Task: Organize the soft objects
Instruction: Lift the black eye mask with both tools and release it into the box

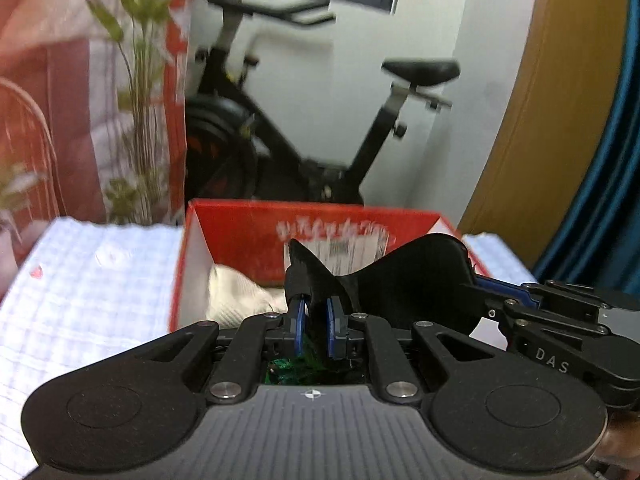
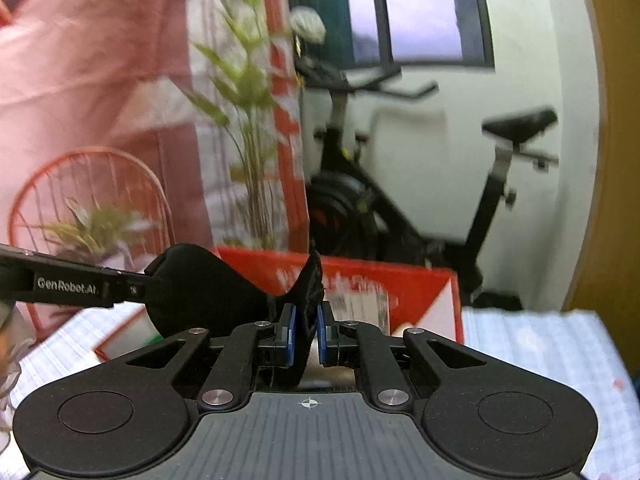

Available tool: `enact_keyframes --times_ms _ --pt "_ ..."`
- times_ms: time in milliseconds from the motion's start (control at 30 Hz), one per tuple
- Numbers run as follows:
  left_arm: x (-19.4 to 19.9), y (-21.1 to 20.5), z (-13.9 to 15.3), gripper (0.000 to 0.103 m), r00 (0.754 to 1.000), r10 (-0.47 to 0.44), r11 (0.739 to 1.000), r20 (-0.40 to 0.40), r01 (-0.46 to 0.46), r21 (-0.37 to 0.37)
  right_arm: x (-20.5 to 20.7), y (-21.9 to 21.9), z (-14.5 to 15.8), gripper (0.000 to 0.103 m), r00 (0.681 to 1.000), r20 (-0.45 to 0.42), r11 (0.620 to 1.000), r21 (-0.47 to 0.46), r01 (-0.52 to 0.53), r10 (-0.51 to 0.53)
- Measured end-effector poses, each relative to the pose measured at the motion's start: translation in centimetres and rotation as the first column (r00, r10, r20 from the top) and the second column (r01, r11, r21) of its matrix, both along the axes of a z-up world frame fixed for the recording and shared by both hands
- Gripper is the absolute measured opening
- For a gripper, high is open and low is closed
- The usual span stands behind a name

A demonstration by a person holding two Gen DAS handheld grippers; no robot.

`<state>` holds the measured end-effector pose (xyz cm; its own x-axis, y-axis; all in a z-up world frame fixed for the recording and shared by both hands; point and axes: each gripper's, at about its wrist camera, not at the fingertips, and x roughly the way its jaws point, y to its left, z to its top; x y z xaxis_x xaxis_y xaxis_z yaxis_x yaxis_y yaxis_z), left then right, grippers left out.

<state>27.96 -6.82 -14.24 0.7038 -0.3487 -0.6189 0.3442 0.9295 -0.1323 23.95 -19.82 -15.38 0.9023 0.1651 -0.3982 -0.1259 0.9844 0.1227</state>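
The soft black cloth eye mask [image 1: 404,276] is pinched at each end by the closed left tongs [image 1: 316,322] and right tongs [image 2: 306,334], just before the red cardboard box [image 1: 240,224], and could be dropped outside it if one end slips.

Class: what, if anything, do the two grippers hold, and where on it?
Both hold one black eye mask: left gripper pinches one end, right gripper the other.

Exercise bike [image 1: 304,120] by white wall, window [image 2: 420,12] above.
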Motion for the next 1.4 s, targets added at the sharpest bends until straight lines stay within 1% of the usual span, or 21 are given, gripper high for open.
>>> enact_keyframes --times_ms 67,167,200,300,433,533,567,600,633,667,700,733,767,800,833,867,900,1067,1167,1300,1400 --pt "1.2 -0.3 -0.9 0.012 0.999 0.011 1.0 -0.035 -0.011 -0.001 1.1 -0.1 -1.0 0.01 0.999 -0.043 1.0 0.009 0.015 -0.015" --pt "2.3 -0.1 -2.0 0.012 0.996 0.031 0.999 -0.085 -0.035 -0.04 2.3 -0.1 -2.4 0.01 0.995 -0.095 0.999 0.014 0.038 -0.036" --pt "2.4 -0.1 -2.3 0.012 0.995 0.03 0.999 -0.095 -0.033 -0.037 2.8 0.0 -2.8 0.01 0.993 -0.112 0.999 0.005 0.047 -0.046" --pt "2.9 -0.6 -2.8 0.012 0.995 0.025 1.0 -0.095 -0.025 -0.002 3.3 0.2 -3.6 0.009 0.99 -0.131 0.998 -0.009 0.056 -0.057" --pt "3.3 -0.3 -3.1 0.012 0.993 0.051 0.998 -0.108 -0.053 -0.016 3.7 0.1 -4.2 0.009 0.987 -0.148 0.998 0.001 0.069 -0.068" --pt "3.1 -0.2 -3.0 0.013 0.995 0.056 0.998 -0.088 -0.057 -0.008 3.8 -0.2 -4.5 0.01 0.985 -0.152 0.997 -0.012 0.076 -0.077" --pt "3.0 -0.2 -2.7 0.014 0.996 0.053 0.999 -0.075 -0.053 -0.008 3.7 -0.2 -4.5 0.012 0.987 -0.141 0.997 -0.024 0.07 -0.073" --pt "2.8 -0.2 -2.5 0.018 0.997 0.052 0.999 -0.056 -0.053 -0.003 3.5 -0.2 -4.4 0.019 0.989 -0.129 0.996 -0.046 0.07 -0.076" --pt "2.7 -0.1 -2.2 0.021 0.998 0.055 0.998 -0.039 -0.055 0.004 3.3 -0.2 -4.2 0.021 0.989 -0.119 0.995 -0.066 0.075 -0.082" --pt "2.5 0.1 -1.8 0.035 0.998 0.056 0.998 -0.021 -0.056 0.009 3.0 -0.2 -4.1 0.024 0.99 -0.107 0.993 -0.083 0.081 -0.09" --pt "2.3 0.2 -1.4 0.052 0.998 0.056 0.998 -0.01 -0.056 0.01 2.8 -0.3 -3.9 0.026 0.991 -0.097 0.992 -0.093 0.088 -0.097" --pt "2.1 0.4 -1.0 0.058 0.998 0.061 0.998 0.006 -0.061 0.009 2.5 -0.4 -3.7 0.026 0.991 -0.088 0.99 -0.099 0.096 -0.105" --pt "1.9 0.6 -0.6 0.064 0.997 0.068 0.998 0.026 -0.068 0.008 2.2 -0.5 -3.5 0.03 0.99 -0.079 0.989 -0.106 0.105 -0.113" --pt "1.6 0.9 -0.2 0.066 0.996 0.076 0.997 0.041 -0.077 0.009 2.0 -0.6 -3.3 0.035 0.99 -0.07 0.987 -0.115 0.115 -0.123" --pt "1.3 1.2 0.2 0.066 0.996 0.08 0.997 0.047 -0.08 0.007 1.6 -0.8 -3.1 0.038 0.99 -0.06 0.986 -0.115 0.12 -0.127" --pt "1.0 1.4 0.6 0.066 0.996 0.078 0.997 0.048 -0.078 0.001 1.2 -0.9 -2.9 0.044 0.991 -0.044 0.987 -0.106 0.122 -0.128" --pt "0.5 1.7 0.9 0.066 0.996 0.071 0.997 0.052 -0.071 -0.003 0.7 -1.0 -2.8 0.047 0.991 -0.03 0.987 -0.098 0.125 -0.129" --pt "-2.9 2.7 1.9 0.067 0.993 0.072 0.997 0.091 -0.074 0.019 -2.2 -1.3 -2.3 0.052 0.995 0.028 0.991 -0.097 0.095 -0.093" --pt "-5.3 3.8 2.2 0.067 0.991 0.083 0.996 0.103 -0.084 0.01 -4.4 -1.2 -2.2 0.052 0.996 0.064 0.992 -0.104 0.074 -0.068" --pt "-8.9 5.7 2.5 0.067 0.99 0.07 0.998 0.121 -0.07 0.0 -7.8 -1.4 -2.5 0.052 0.994 0.106 0.996 -0.077 0.05 -0.041" --pt "-11.0 6.8 1.9 0.068 0.991 0.06 0.998 0.116 -0.06 0.001 -10.3 -1.6 -3.0 0.052 0.992 0.123 0.997 -0.072 0.028 -0.019"
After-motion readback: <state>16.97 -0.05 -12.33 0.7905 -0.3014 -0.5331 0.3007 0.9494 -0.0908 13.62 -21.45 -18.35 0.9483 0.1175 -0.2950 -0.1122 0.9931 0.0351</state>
